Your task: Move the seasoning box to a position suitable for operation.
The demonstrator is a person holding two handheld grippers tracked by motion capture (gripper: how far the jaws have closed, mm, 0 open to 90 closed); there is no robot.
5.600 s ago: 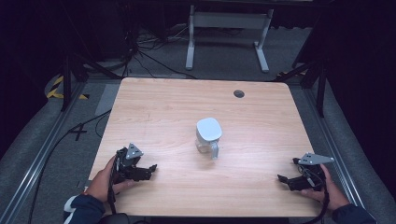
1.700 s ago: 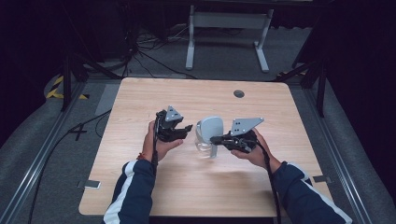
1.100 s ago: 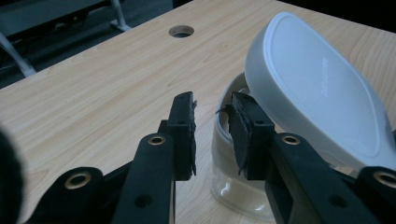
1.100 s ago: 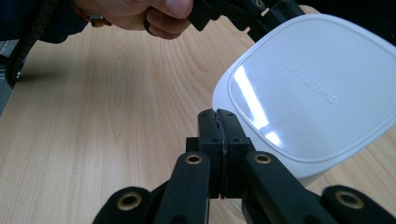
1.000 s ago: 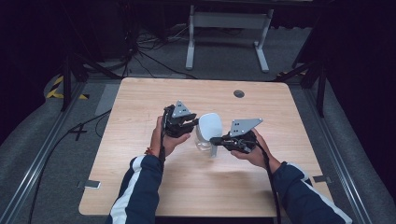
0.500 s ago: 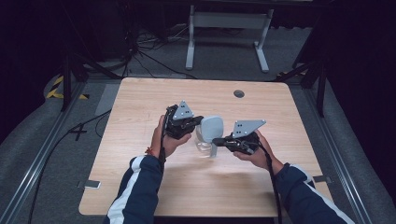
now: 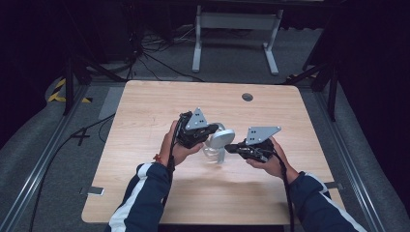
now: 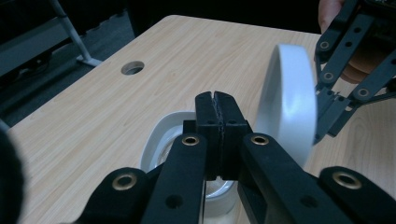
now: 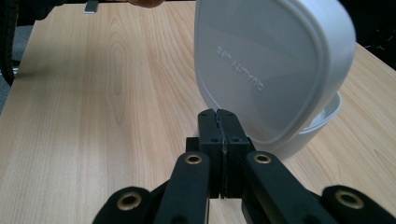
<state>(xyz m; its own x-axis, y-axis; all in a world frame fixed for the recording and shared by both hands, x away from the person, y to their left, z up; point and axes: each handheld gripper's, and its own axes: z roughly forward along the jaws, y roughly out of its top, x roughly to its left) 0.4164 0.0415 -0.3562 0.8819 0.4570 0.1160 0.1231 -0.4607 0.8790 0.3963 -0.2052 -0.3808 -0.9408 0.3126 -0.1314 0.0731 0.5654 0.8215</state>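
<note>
At bench (image 7: pixel 145 193) centre in the high view, left gripper (image 7: pixel 209 137) and right gripper (image 7: pixel 231 147) meet at a white lidded container (image 7: pixel 212 150), its lid (image 7: pixel 221 139) tipped up on edge. Left gripper view: jaws clenched on the container rim (image 8: pixel 156 135), probably to steady it; lid just beside. Right gripper view: jaws pinched on the lid's lower edge (image 9: pixel 275 135), likely peeling it off.

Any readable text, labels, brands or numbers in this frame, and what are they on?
One text: raised lettering moulded into the white lid, seen in the right gripper view as mirrored, upside-down characters too faint to read.
None readable on the container, the table, the left gripper or the right gripper.
</note>
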